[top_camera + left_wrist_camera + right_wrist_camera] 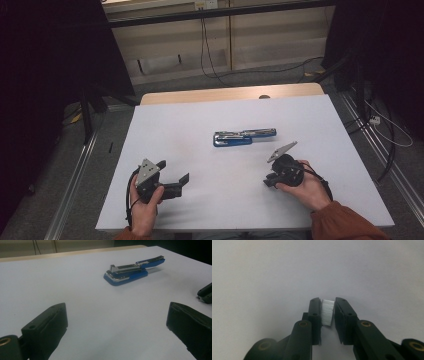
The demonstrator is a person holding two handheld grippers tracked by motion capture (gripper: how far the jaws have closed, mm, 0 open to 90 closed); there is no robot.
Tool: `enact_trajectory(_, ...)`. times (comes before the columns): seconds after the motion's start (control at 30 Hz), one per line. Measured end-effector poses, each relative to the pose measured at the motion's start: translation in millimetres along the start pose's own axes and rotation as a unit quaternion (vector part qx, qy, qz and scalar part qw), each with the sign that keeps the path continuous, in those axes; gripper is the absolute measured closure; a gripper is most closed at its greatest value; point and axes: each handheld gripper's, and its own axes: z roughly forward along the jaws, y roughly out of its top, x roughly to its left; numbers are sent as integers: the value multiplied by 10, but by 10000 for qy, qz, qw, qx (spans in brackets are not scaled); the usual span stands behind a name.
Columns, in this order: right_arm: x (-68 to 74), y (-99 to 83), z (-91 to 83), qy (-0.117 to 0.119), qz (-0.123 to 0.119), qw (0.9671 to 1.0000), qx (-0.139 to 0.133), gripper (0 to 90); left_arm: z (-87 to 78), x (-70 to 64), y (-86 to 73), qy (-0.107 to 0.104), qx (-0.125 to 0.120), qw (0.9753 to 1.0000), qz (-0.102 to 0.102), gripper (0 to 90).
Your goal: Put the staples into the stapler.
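A blue and silver stapler (244, 137) lies swung open flat at the middle of the white table (190, 115). The left gripper view has the stapler (130, 273) ahead and to the right. My left gripper (173, 171) rests near the front left of the table, open, with nothing between its jaws (116, 315). My right gripper (270, 181) sits near the front right, tipped down toward the table top. It is shut on a short strip of silver staples (327, 313), which stands between its two pads (327, 301).
A wooden strip (230, 93) borders the table's far edge. Black cables (210, 55) hang and run along the floor behind it. Metal rails (75, 170) flank both sides, and a white cable (387, 132) lies on the floor at the right.
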Motion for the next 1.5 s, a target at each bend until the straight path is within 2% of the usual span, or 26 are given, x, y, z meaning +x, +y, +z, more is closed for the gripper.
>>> enact_trajectory(0.17, -13, -1, -2, 14, 10, 10000, 4, 791, 4, 2, -1, -7, 12, 10000, -5, 37)
enact_trajectory(0.3, -9, 3, -2, 13, -108, 9999, 3, 792, 7, -2, 0, -14, 15, 10000, 8, 37)
enact_trajectory(0.7, -44, -8, -18, 137, -55, 9999, -76, 793, 10, 5, 0, -32, 66, 10000, 27, 36)
enact_trajectory(1.07, -108, -11, -70, 110, 31, 9995, -284, 793, 16, 2, -1, -35, 29, 10000, -25, 37)
enact_trajectory(1.5, -148, 15, -147, 97, -18, 9979, -637, 793, 22, 6, 1, -46, 41, 10000, -13, 37)
